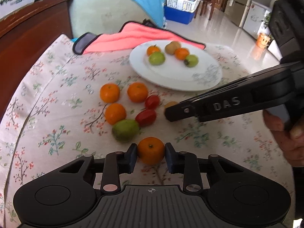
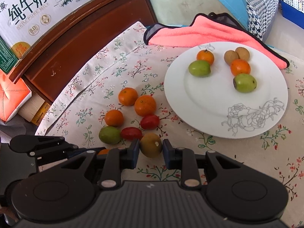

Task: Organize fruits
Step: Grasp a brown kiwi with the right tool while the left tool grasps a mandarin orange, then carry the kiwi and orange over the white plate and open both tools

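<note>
The left gripper has a small orange between its jaws, both blue pads pressed to its smooth, round sides, low over the flowered cloth. The right gripper is clamped the same way on a dull brown-green fruit, round with a pale nick in its skin.

Just beyond the left jaws lies a loose cluster on the cloth: a green fruit, egg-shaped and matt, then three more oranges, and to the right of them two glossy red tomatoes, oblong. The right gripper's black arm reaches across from the right of that cluster, a hand behind it.

Farther out from both sets of jaws sits a white plate, round, glazed, with a grey rose drawn on its near rim. It holds two oranges, two green fruits and two brown ones, touching in small groups toward its far side.

Behind the plate a pink towel with dark edging lies rumpled, one corner just under the plate's far rim. To the left of the right jaws, off the cloth, a dark wooden board carries a milk carton.
</note>
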